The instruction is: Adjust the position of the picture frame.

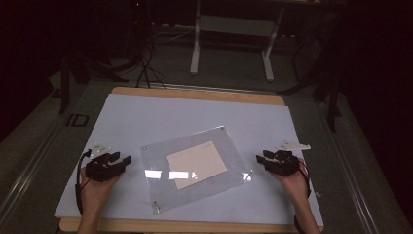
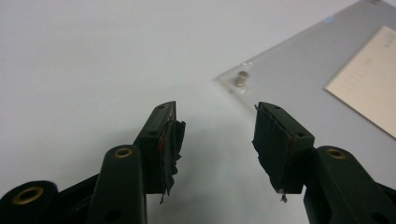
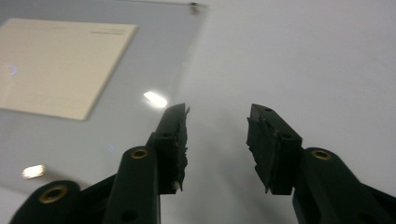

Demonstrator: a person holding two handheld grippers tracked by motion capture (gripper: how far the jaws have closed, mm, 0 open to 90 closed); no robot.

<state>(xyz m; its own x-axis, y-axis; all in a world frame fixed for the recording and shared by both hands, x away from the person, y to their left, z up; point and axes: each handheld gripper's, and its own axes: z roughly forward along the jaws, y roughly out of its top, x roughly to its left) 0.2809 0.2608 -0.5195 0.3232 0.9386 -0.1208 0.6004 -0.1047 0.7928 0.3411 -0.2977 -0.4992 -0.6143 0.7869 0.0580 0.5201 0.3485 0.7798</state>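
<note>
Fingers (image 2: 285,144) apart, empty | acrylic frame (image 1: 156,158) card (image 1: 196,164) print unreadable

- The table top (image 1: 146,117) is a plain pale bluish white, edged by a light wood-coloured rim.
- The clear panel (image 1: 160,161) is a see-through grey tint with bright white glints of light.
- The card (image 1: 196,164) under it is a plain cream beige.
- A small silver screw (image 2: 241,78) sits in the panel's corner.
- The left gripper (image 2: 215,135) and the right gripper (image 3: 217,135) are black with brass-coloured rivets.
- The floor (image 1: 234,68) is dull grey-green.
</note>
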